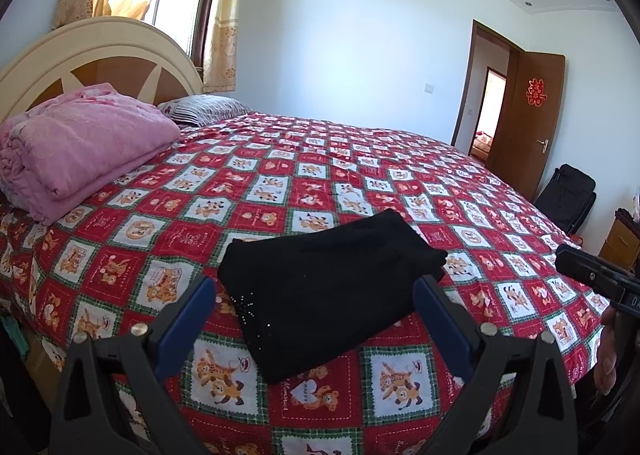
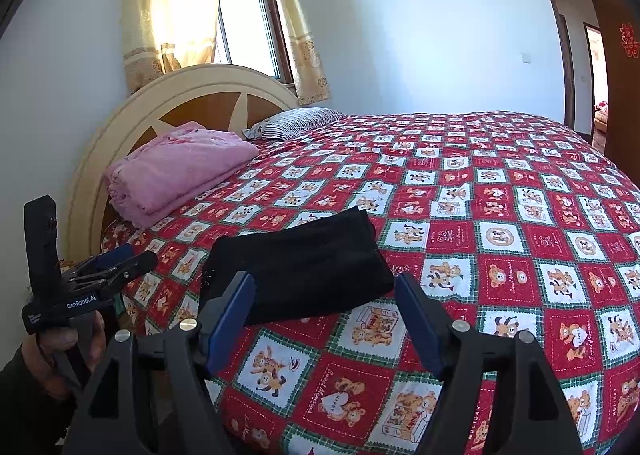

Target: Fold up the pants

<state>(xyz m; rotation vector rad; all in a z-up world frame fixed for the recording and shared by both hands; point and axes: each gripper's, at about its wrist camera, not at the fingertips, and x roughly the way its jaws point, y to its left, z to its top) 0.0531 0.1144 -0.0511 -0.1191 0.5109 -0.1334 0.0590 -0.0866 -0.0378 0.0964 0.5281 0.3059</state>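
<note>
Black pants (image 1: 332,287) lie folded into a compact rectangle on the red checked bedspread (image 1: 304,183), close to the bed's near edge. My left gripper (image 1: 316,283) hovers just in front of them, its blue pads (image 1: 188,319) spread wide and touching nothing. The right wrist view shows the same pants (image 2: 300,267) straight ahead. There my right gripper (image 2: 324,279) is open too, with its blue pads (image 2: 232,315) standing either side of the pants' near edge without pressing on them. The left gripper (image 2: 116,263) shows at the left, held by a hand. The right gripper's tip (image 1: 592,275) pokes in from the right.
A folded pink blanket (image 1: 80,143) and a striped pillow (image 1: 204,109) lie by the headboard (image 1: 100,51). A black suitcase (image 1: 568,195) stands by the open brown door (image 1: 528,119). Behind the bed is a curtained window (image 2: 244,15). The bedspread (image 2: 500,215) stretches far to the right.
</note>
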